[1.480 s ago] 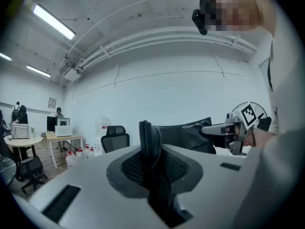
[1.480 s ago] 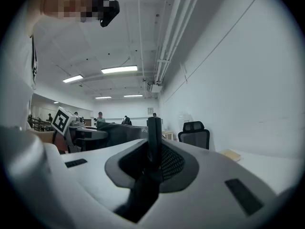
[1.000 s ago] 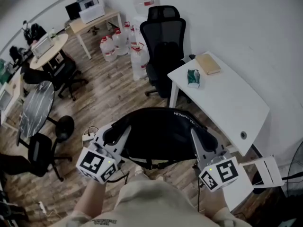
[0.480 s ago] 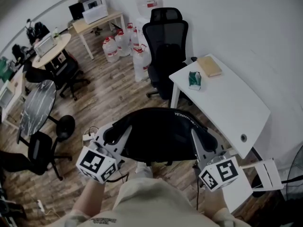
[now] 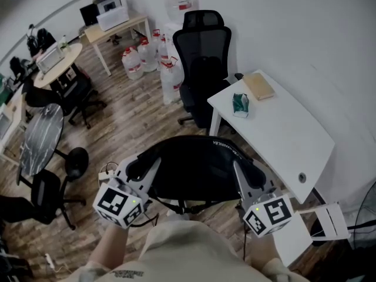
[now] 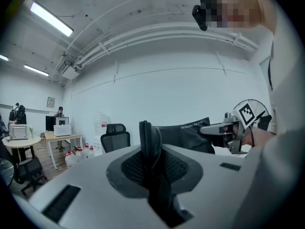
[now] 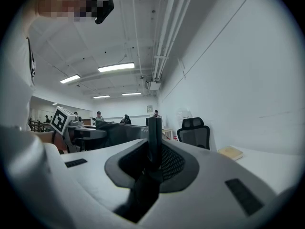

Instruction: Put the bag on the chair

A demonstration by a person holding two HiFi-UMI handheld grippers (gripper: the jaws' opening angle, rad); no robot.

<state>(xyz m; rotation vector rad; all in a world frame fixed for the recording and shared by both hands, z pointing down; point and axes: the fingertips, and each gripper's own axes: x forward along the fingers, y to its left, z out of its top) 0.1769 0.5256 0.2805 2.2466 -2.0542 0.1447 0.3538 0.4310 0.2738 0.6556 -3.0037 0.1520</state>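
Observation:
A black bag [image 5: 197, 169] hangs in the air between my two grippers, low in the head view, with its straps dangling beneath. My left gripper [image 5: 139, 170] is shut on the bag's left end, and its own view shows a black edge of the bag [image 6: 151, 149] pinched between the jaws. At the bag's right end my right gripper [image 5: 245, 172] is shut on another black edge [image 7: 154, 140]. The black office chair [image 5: 202, 63] stands ahead of the bag, beside the white desk, and also shows in the gripper views [image 6: 116, 136] [image 7: 194, 130].
A white desk [image 5: 282, 128] stands at the right with a book [image 5: 259, 86] and a green packet [image 5: 239, 103]. Water jugs [image 5: 141, 57] stand left of the chair. Round tables and other chairs [image 5: 47, 140] fill the left side. Wooden floor lies in between.
Both grippers keep their grip on the bag. The head view has shifted slightly, so the chair and desk sit a little differently in the frame.

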